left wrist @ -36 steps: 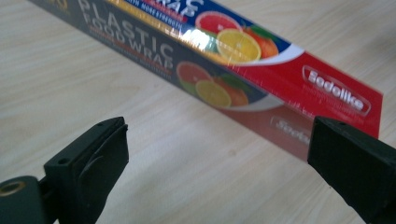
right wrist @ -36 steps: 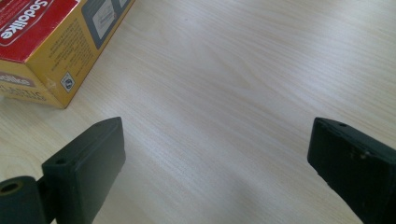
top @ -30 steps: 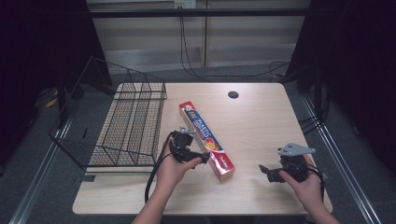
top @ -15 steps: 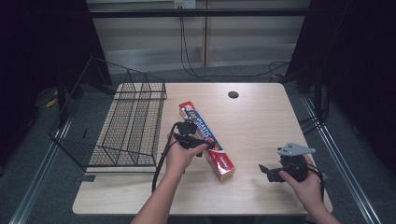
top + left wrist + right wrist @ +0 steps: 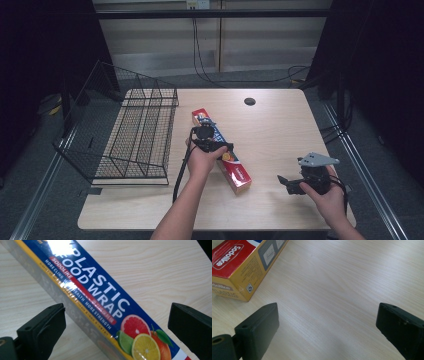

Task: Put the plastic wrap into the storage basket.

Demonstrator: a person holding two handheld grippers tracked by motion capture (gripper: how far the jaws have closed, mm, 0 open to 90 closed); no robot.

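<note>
Plastic wrap box (image 5: 221,150) lies diagonally at centre of high view, on table (image 5: 280,130), right of wire basket (image 5: 135,135). Not yet gripped or lifted; grasp and placement judged outstanding.

Left gripper (image 5: 212,145) positioned over box; jaws just opened wide, box (image 5: 100,302) between them, untouched.

Right gripper (image 5: 292,184) at lower right, jaws wide, nothing held.

Label text readable in left gripper view; red box end (image 5: 229,255) seen upper left in right gripper view.
</note>
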